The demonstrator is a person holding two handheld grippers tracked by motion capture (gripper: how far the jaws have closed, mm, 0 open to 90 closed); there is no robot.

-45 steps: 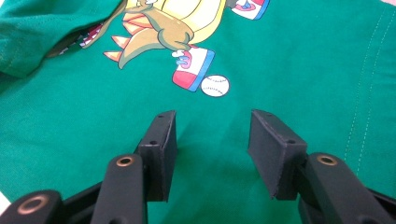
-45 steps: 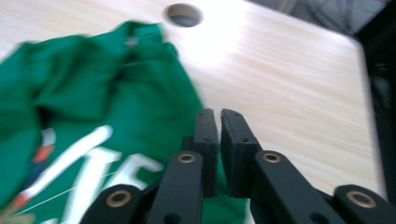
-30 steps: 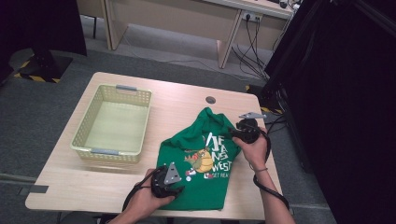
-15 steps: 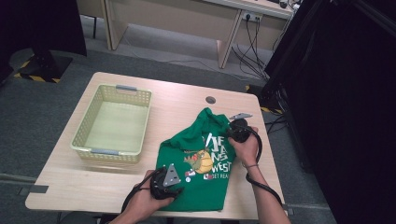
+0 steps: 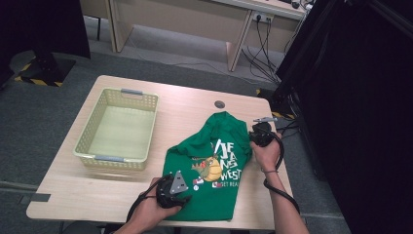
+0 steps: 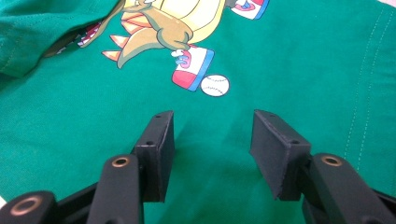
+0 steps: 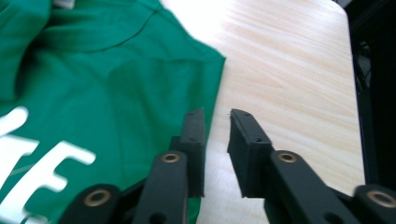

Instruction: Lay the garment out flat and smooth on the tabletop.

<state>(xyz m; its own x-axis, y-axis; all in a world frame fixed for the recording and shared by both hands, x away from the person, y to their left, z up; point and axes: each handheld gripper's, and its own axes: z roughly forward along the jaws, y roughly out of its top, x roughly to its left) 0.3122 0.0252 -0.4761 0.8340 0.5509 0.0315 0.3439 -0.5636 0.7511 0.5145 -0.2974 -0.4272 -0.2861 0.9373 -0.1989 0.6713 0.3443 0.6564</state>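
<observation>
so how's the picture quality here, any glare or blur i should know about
High view: soft and low in detail, dark at right. Left gripper view: sharp on the green shirt. Right gripper view: glare washes out the table near the top, and the shirt's white lettering is blurred.

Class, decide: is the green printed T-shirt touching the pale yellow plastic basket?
Apart. In the high view, bare wooden table separates the green printed T-shirt from the pale yellow plastic basket.

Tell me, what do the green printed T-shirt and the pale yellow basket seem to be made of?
Green printed T-shirt: probably soft knit cotton, matte; it wrinkles and shows stitched seams. Pale yellow rectangular basket: likely moulded plastic, slightly glossy, with perforated lattice walls and grey handles.
</observation>
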